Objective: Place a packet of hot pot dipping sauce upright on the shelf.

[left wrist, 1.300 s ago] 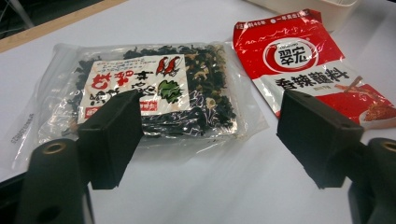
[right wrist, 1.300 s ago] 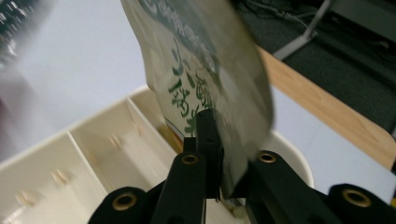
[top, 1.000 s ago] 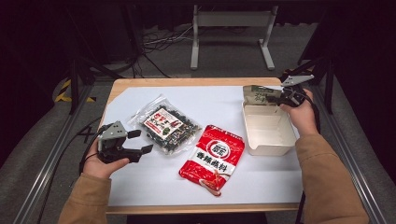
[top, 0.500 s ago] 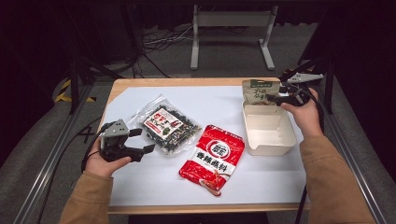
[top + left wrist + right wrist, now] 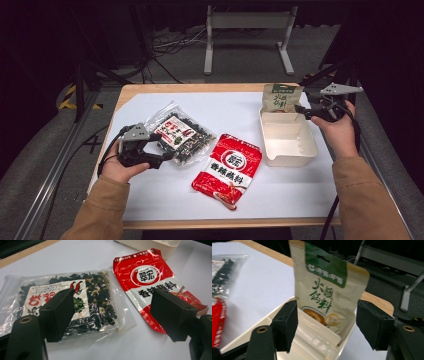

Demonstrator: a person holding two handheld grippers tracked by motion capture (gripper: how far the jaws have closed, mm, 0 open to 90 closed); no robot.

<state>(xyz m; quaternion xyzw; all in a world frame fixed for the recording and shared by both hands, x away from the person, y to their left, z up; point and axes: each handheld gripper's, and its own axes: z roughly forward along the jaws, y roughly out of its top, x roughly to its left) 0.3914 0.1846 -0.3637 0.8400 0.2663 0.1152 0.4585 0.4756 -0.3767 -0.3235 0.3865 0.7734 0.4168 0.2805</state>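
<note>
A beige pouch with a green top (image 5: 327,290) stands upright in the far end of the cream container (image 5: 317,340), leaning on its wall. My right gripper (image 5: 327,325) is open, its jaws wide apart just short of the pouch and touching nothing. In the high view that gripper (image 5: 301,111) hovers at the container's (image 5: 287,142) far right corner, beside the pouch (image 5: 281,96). My left gripper (image 5: 161,152) is open at the near edge of a clear bag of dark dried food (image 5: 180,132). Its jaws (image 5: 112,312) straddle that bag's (image 5: 75,302) right side.
A red pouch (image 5: 230,167) lies flat mid-table between the clear bag and the container, and lies right of the bag (image 5: 150,280) in the left gripper view. White sheet (image 5: 235,112) covers the wooden table. A metal stand (image 5: 247,30) is on the floor beyond.
My right gripper has drawn back to the right, away from the beige pouch, which now stands by itself in the container. The left gripper has barely shifted.
</note>
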